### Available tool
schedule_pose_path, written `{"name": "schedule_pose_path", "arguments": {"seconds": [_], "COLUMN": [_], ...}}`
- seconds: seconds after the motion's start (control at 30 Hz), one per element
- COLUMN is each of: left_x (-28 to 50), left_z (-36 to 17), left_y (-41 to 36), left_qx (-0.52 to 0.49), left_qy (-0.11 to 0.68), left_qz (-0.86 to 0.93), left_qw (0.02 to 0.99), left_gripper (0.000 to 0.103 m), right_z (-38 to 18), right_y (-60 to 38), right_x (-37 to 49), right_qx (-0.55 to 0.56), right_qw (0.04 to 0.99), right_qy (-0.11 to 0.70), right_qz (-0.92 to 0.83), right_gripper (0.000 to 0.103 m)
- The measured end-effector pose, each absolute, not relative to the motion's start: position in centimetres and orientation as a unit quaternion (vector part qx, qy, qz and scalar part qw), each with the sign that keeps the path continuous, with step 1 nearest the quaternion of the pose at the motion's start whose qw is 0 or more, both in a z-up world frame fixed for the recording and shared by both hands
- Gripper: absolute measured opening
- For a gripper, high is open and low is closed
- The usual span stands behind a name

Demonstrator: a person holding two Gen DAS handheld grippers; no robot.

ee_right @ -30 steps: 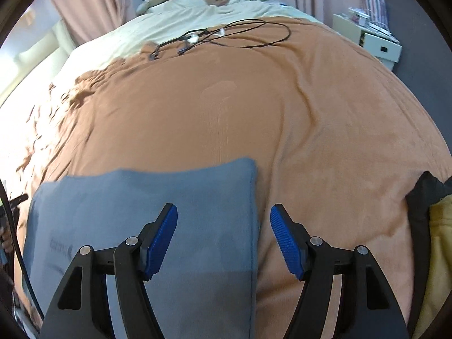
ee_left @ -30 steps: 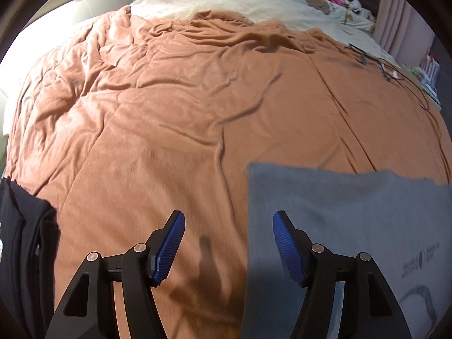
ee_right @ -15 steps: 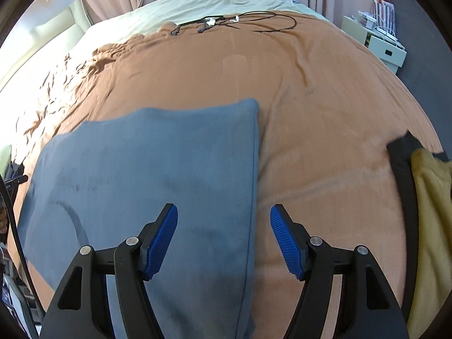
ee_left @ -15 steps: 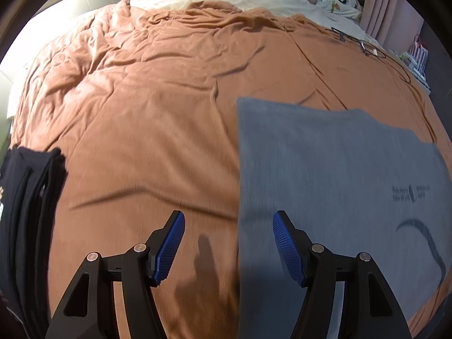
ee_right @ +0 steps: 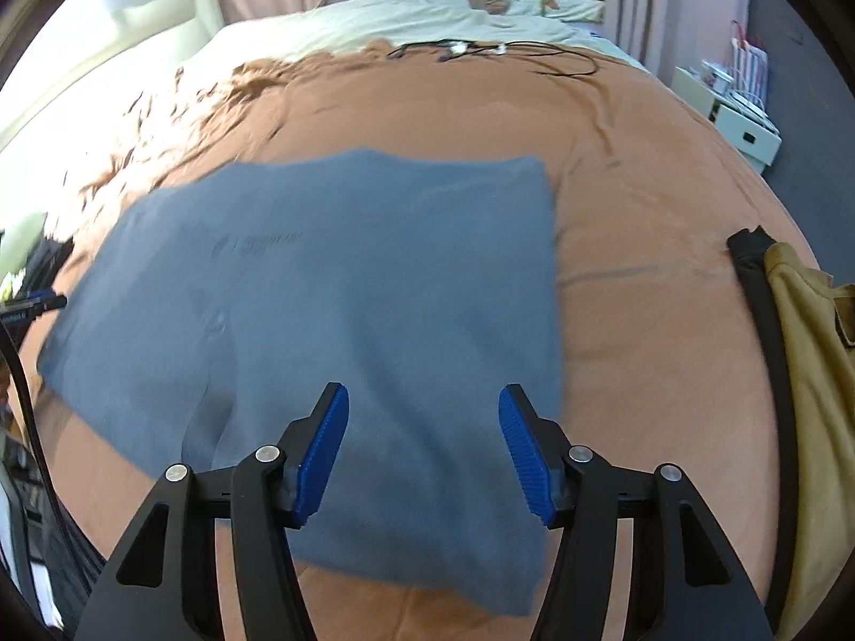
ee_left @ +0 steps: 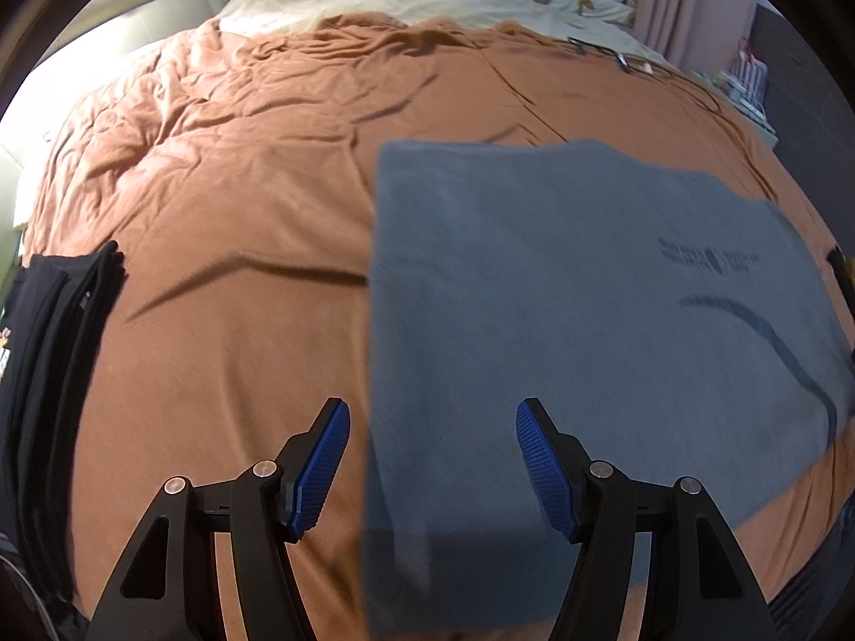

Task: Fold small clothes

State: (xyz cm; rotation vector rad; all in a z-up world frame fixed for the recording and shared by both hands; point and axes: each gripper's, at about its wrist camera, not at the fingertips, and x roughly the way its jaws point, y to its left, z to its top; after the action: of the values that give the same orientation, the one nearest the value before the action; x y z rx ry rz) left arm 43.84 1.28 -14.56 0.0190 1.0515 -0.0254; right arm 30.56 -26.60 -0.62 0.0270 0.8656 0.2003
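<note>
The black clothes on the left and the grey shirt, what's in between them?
In the left wrist view, only bare orange blanket lies between black clothes and grey shirt.

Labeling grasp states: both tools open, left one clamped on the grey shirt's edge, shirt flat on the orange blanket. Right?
Not quite. The left tool is open too and grips nothing; the left wrist view shows the grey shirt lying free between its spread fingers. The right tool is open, and the shirt lies on the orange blanket.

One grey garment (ee_left: 588, 331), one black folded pile (ee_left: 48, 352) at nine o'clock, one mustard garment (ee_right: 807, 374) at three o'clock, one cable tangle (ee_right: 497, 53) at twelve.
</note>
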Motion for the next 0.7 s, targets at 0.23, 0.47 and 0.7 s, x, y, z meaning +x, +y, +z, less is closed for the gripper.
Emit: {"name": "schedule_pose_path", "arguments": {"seconds": [0.23,0.47,0.7], "left_x": [41.4,39.9,38.5], "left_z": [-16.7,-18.4,-18.0], "left_y": [0.1,2.4,3.6], "left_qx": [0.016,-0.002,0.006], "left_qy": [0.515,0.526,0.519], "left_qz": [-0.012,0.01,0.01], "left_qw": [0.857,0.851,0.855], "left_gripper": [0.067,0.082,0.082], "right_z": [-3.1,-4.1,-4.1], "right_y": [-25.9,-27.4,-27.2], "right_x": [29.9,28.9,27.0], "right_qx": [0.014,0.024,0.019], "right_qw": [0.892,0.891,0.889], "right_qy": [0.442,0.445,0.451], "right_qz": [0.095,0.082,0.073], "right_gripper": [0.057,0.057,0.057]}}
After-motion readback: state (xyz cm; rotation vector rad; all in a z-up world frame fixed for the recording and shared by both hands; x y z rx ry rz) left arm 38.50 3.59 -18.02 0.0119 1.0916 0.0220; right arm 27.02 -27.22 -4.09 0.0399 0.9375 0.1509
